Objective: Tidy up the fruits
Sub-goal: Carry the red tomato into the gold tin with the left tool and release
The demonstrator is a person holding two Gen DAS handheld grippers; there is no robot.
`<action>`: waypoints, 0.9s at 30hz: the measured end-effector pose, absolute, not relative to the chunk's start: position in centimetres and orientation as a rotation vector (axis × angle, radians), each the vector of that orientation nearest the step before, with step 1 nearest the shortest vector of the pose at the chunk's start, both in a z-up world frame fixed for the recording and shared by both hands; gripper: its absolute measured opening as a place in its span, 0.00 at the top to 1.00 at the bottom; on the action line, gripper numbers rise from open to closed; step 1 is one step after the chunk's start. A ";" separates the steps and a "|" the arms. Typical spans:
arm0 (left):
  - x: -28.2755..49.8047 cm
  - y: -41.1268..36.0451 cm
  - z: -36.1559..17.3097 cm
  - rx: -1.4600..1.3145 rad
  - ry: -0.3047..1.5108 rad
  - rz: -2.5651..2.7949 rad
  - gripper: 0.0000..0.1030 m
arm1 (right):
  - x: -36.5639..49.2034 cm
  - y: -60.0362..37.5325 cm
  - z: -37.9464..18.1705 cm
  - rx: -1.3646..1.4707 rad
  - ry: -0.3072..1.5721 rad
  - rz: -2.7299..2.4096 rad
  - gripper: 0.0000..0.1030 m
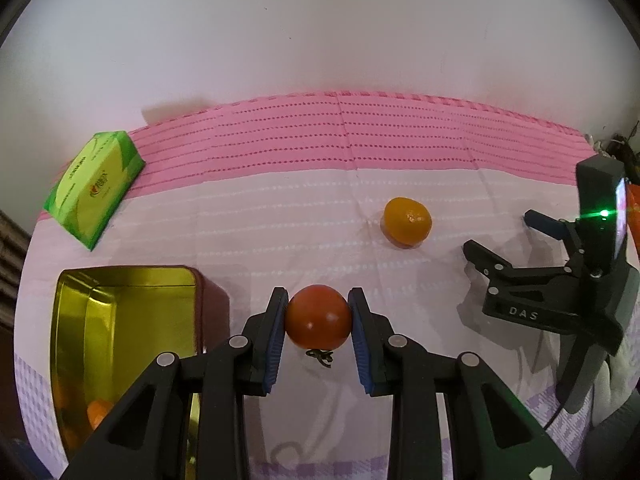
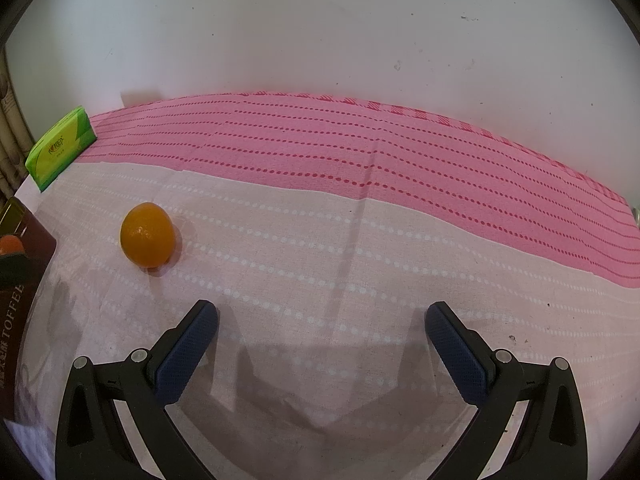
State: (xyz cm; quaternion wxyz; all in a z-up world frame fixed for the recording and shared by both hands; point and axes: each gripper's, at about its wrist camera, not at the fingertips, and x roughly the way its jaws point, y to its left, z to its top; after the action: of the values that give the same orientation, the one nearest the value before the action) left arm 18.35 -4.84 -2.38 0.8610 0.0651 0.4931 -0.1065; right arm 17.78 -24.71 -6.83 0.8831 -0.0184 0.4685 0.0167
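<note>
My left gripper (image 1: 319,312) is shut on a red tomato (image 1: 319,317), its blue pads pressing both sides and the dried stem hanging below. The tomato hangs above the cloth, just right of an open gold-lined tin (image 1: 120,320) that holds an orange fruit (image 1: 98,410) in its near corner. An orange (image 1: 407,221) lies on the cloth farther back and to the right; in the right wrist view the orange (image 2: 147,234) sits ahead-left of my right gripper (image 2: 322,316), which stands open with nothing between its fingers. The right gripper (image 1: 504,236) also shows at the right edge of the left wrist view.
A green tissue pack (image 1: 94,186) lies at the back left of the pink and white cloth (image 2: 360,240), seen again as the tissue pack (image 2: 60,148). The tin's dark outer wall (image 2: 24,280) reads TOFFEE. A white wall rises behind the table.
</note>
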 end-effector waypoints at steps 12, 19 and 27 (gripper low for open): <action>15.7 -1.7 -0.2 0.097 0.992 -0.174 0.74 | 17.8 -24.7 -6.8 -0.038 0.975 0.035 0.00; 14.9 0.5 0.1 0.083 0.990 -0.133 0.74 | 17.8 -24.7 -6.8 -0.038 0.976 0.035 0.00; 14.5 3.0 -0.1 0.078 0.989 -0.078 0.74 | 17.8 -24.7 -6.8 -0.038 0.976 0.034 0.00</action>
State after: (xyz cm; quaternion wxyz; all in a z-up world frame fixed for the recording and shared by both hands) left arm 14.47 3.01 -0.06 0.8788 0.0373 0.4742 -0.0374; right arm 17.79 -24.72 -6.82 0.8831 -0.0182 0.4686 0.0165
